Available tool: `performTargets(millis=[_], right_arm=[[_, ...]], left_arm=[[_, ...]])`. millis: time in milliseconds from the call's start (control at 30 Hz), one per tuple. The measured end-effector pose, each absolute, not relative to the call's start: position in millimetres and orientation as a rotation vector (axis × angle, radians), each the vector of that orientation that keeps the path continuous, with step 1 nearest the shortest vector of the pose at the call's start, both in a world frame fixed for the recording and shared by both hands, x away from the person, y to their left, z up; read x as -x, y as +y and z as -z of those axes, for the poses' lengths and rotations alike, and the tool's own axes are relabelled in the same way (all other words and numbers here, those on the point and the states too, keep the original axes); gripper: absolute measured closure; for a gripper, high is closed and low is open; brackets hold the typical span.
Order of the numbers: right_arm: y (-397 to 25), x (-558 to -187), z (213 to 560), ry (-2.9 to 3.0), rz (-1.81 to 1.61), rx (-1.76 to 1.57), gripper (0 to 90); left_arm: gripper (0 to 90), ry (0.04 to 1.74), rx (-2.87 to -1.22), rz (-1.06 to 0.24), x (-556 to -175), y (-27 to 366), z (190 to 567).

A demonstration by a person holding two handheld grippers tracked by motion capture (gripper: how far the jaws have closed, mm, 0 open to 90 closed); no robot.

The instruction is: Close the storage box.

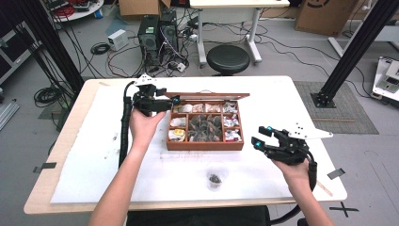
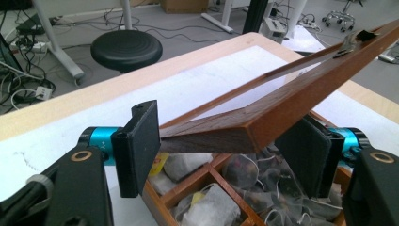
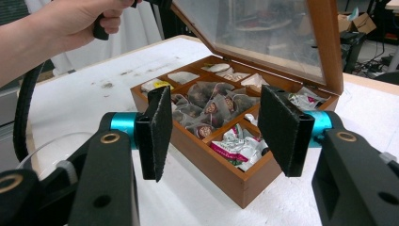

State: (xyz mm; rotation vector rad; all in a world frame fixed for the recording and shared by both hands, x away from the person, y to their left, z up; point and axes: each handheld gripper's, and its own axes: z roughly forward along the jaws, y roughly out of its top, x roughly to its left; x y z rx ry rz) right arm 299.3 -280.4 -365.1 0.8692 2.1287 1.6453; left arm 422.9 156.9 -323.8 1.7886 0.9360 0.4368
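Note:
A wooden tea box [image 1: 205,146] stands mid-table, its compartments packed with tea bags [image 1: 204,127]. Its glass-paned lid [image 1: 207,95] is raised and leans over the box [image 3: 226,181]. My left gripper [image 1: 171,100] is at the lid's left front corner. In the left gripper view the lid corner [image 2: 244,129] sits between the wide-apart jaws of that gripper [image 2: 226,141], level with the pads [image 2: 141,141]. My right gripper [image 1: 261,135] hovers open just right of the box with nothing between its jaws. In its own view the right gripper [image 3: 211,122] faces the box's near corner and the lid [image 3: 324,42].
A clear cup [image 1: 215,178] with dark bits inside stands near the table's front edge. A white mat [image 1: 94,155] covers the tabletop. Beyond the table are a black stool [image 1: 228,59], computer towers [image 1: 157,33], cables and black frame posts [image 1: 350,52].

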Motion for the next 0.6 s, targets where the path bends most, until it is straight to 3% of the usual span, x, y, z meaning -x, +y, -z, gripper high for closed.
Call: performTargets(millis=[600], right_arm=[[-280, -297, 365, 2.112, -1.646, -0.866, 46.4]], left_arm=[[29.1, 1.019, -1.793, -0.383, -407, 157, 341]])
